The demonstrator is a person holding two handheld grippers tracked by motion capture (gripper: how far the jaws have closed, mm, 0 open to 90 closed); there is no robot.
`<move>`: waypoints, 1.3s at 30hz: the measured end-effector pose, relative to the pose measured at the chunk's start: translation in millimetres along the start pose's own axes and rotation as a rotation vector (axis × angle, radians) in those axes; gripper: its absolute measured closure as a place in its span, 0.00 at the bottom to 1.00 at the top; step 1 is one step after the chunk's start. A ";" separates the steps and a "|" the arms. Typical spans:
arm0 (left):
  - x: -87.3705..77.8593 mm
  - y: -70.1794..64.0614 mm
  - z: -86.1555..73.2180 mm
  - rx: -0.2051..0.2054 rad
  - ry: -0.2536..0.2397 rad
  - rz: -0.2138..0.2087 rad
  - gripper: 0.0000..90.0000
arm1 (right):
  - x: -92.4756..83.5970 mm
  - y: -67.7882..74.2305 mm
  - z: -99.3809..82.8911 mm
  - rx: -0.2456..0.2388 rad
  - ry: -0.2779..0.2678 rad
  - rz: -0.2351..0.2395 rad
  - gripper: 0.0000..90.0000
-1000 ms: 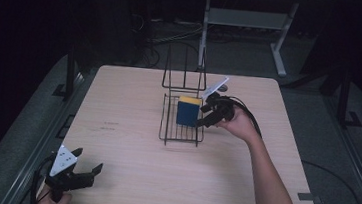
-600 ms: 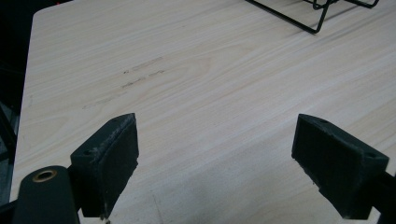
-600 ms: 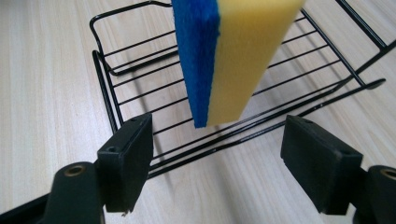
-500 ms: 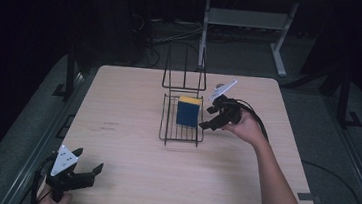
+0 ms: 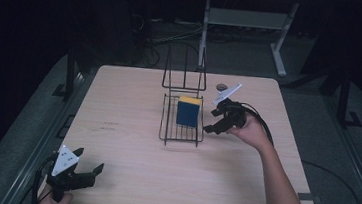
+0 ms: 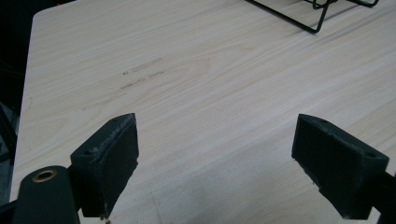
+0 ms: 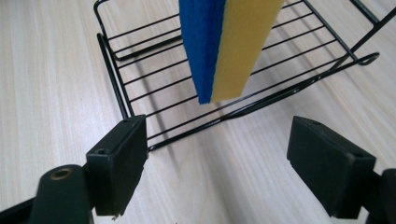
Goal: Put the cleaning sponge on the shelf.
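A: From up high, where is the sponge [image 5: 188, 111]?

B: It stands on its edge in the wire rack [image 5: 167, 130], in the middle of the table [image 5: 128, 102]. The right gripper [image 5: 211, 120] is just beside the rack. Its jaws have just been opening, and nothing is between them.

A: And the left gripper [image 5: 87, 169]?

B: Far off at the near corner, so the right hand is much nearer.

A: What does the left gripper view show?

B: Its jaws are wide apart over bare table [image 6: 210, 93].

A: And the right gripper view?

B: Jaws apart too. The sponge [image 7: 226, 46] is straight ahead, past the rack's [image 7: 112, 65] rim, with its long side pointing up.
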State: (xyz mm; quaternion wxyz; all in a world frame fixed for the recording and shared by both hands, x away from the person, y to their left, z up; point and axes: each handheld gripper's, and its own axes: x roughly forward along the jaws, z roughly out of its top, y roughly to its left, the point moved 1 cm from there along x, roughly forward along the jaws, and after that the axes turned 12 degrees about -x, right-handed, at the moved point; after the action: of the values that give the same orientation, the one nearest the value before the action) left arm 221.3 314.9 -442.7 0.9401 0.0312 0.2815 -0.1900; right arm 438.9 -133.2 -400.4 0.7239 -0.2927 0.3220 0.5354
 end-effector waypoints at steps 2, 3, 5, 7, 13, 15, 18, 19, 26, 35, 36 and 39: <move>-0.1 -0.9 0.0 -0.001 0.003 0.000 0.16 | -0.5 1.9 -2.5 0.002 0.002 0.000 0.22; -0.4 -0.9 0.0 0.001 0.004 -0.003 0.16 | -0.8 3.0 -3.9 0.012 0.007 -0.001 0.22; -0.8 -0.5 -0.1 0.005 0.001 -0.003 0.16 | 0.0 3.3 -6.2 0.014 0.020 0.020 0.21; -0.9 -0.3 -0.9 -0.001 0.007 -0.003 0.16 | 0.1 5.0 -7.5 0.010 0.034 0.020 0.21; -1.7 0.3 -0.1 0.003 0.002 -0.002 0.16 | -3.7 8.5 -12.7 0.016 0.022 0.007 0.21; -1.3 -0.1 -0.2 0.005 0.004 -0.004 0.16 | -4.4 8.5 -14.7 0.019 0.024 0.009 0.21; -0.8 -0.6 -0.2 0.005 0.001 -0.003 0.16 | -5.1 9.4 -17.3 0.024 0.022 0.008 0.22; -0.7 -0.7 -0.2 0.004 0.001 -0.003 0.16 | -4.9 9.5 -18.7 0.026 0.026 0.011 0.21; -0.7 -0.8 -0.2 0.004 0.000 -0.004 0.16 | -5.4 11.2 -21.2 0.027 0.044 0.020 0.21; -1.0 -0.6 -0.1 0.005 0.002 -0.003 0.16 | -8.4 14.6 -20.5 0.018 0.050 0.020 0.22; -0.9 -0.7 -0.2 0.004 0.000 -0.003 0.16 | -9.1 14.6 -20.7 0.013 0.047 0.020 0.22; -1.0 -0.6 -0.2 0.005 0.000 -0.003 0.16 | -10.1 15.4 -20.8 0.017 0.048 0.026 0.22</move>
State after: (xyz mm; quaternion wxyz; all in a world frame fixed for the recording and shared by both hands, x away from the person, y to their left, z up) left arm 220.3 314.7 -442.2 0.9397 0.0334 0.2811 -0.1920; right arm 418.8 -151.2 -406.7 0.7114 -0.2950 0.3478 0.5347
